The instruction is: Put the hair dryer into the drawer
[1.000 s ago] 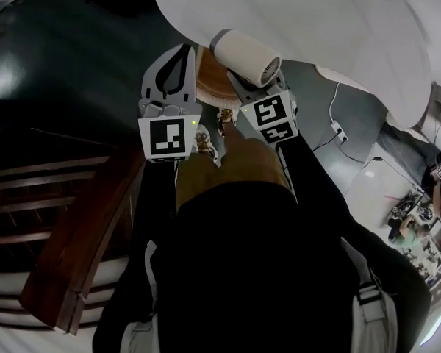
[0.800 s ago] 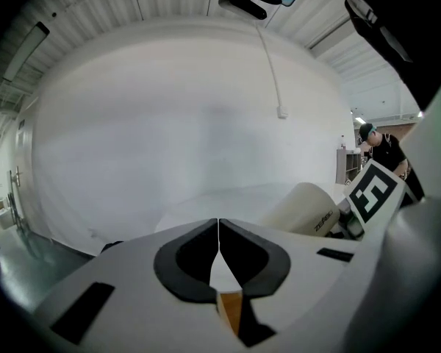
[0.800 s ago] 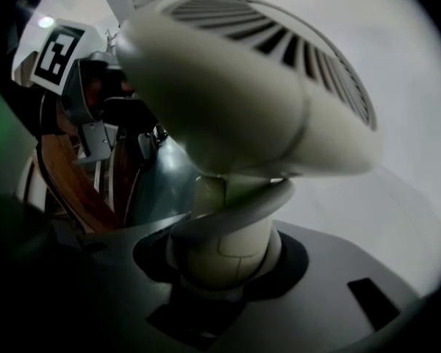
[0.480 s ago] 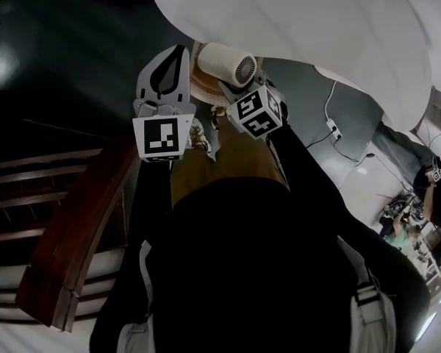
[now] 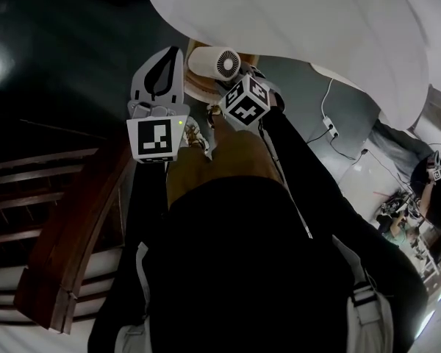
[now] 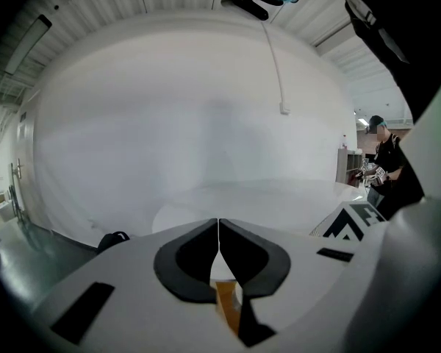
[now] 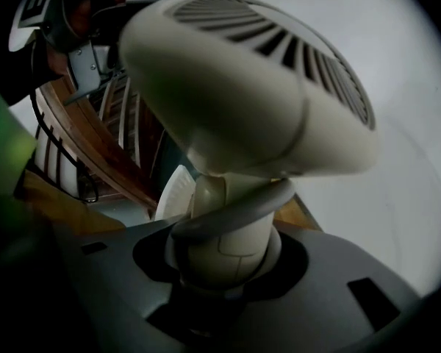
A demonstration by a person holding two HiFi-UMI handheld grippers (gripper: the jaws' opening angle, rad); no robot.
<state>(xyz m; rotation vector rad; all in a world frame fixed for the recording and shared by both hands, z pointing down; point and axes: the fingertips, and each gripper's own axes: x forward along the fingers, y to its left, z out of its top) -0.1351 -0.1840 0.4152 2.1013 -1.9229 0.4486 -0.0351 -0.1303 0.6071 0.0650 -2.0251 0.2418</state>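
A cream hair dryer hangs under the white table's edge, its round vent facing up at the head camera. My right gripper is shut on its handle, which has a grey cord looped round it; the dryer's head fills that gripper's view. Just to the left, my left gripper is shut and holds nothing, its tips touching. A wooden edge with a pale inside shows directly below the dryer; I cannot tell whether it is the drawer.
The big white round table spans the top. Dark wooden furniture with slats stands at the left, also seen behind the dryer. A white power strip and cable lie on the grey floor at right, where people stand.
My right gripper has carried the hair dryer leftward and down, tipping it so the vent now faces the head camera. The left gripper has hardly moved.
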